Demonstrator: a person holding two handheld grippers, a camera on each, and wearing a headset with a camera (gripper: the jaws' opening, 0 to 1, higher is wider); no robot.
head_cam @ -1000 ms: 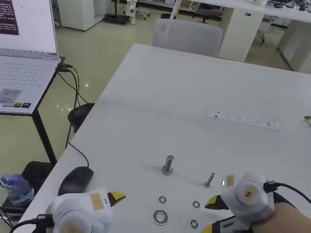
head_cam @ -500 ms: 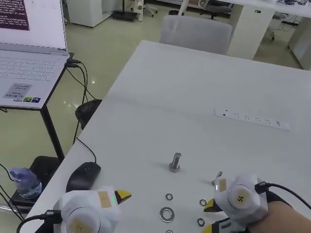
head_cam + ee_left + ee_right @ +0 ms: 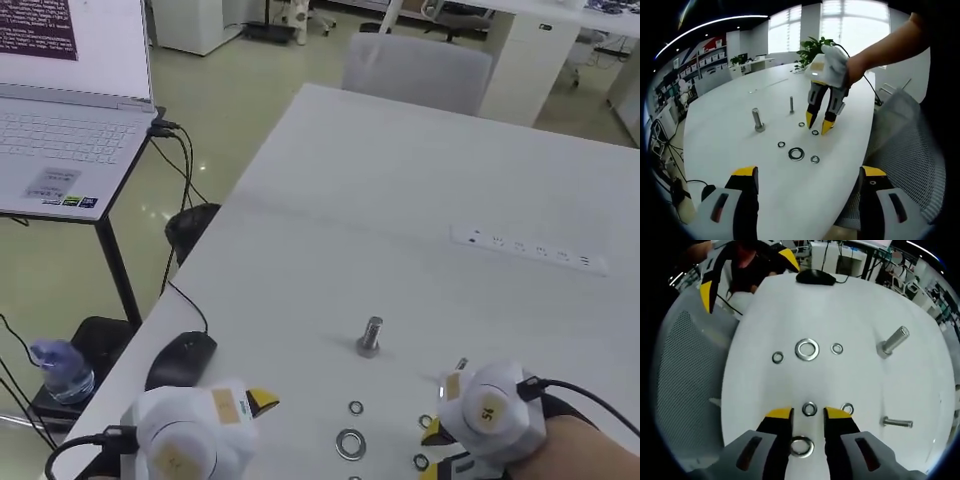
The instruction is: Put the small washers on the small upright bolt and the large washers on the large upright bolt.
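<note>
two bolts: the large bolt [image 3: 892, 341] and the small bolt [image 3: 897, 422] stand upright on the white table [image 3: 400, 200], apart from each other.
six washers: all lie flat on the table, on the person's side of the bolts.
large washers: the first large washer [image 3: 807, 349] lies in the open. the second large washer [image 3: 801, 446] lies low between the right gripper's jaws, nearer their base than their tips.
small washers: the centre small washer [image 3: 809, 409] lies between the right gripper's yellow tips, with table showing on both sides of it. the side small washer [image 3: 847, 409] lies just beside one of those tips, on the small bolt's side. the two outer small washers [image 3: 837, 348] flank the first large washer, one on each side.
right gripper: the right gripper [image 3: 808, 414] points down at the table, jaws narrowly parted and straddling the centre small washer without pinching it. whether the tips touch the table cannot be told.
left gripper: the left gripper [image 3: 809, 172] hangs at the table's near edge, jaws spread wide with nothing between them.
beyond the work: a black mouse [image 3: 181, 359] lies on the table near the left gripper, and a power strip [image 3: 528, 250] lies farther back.
</note>
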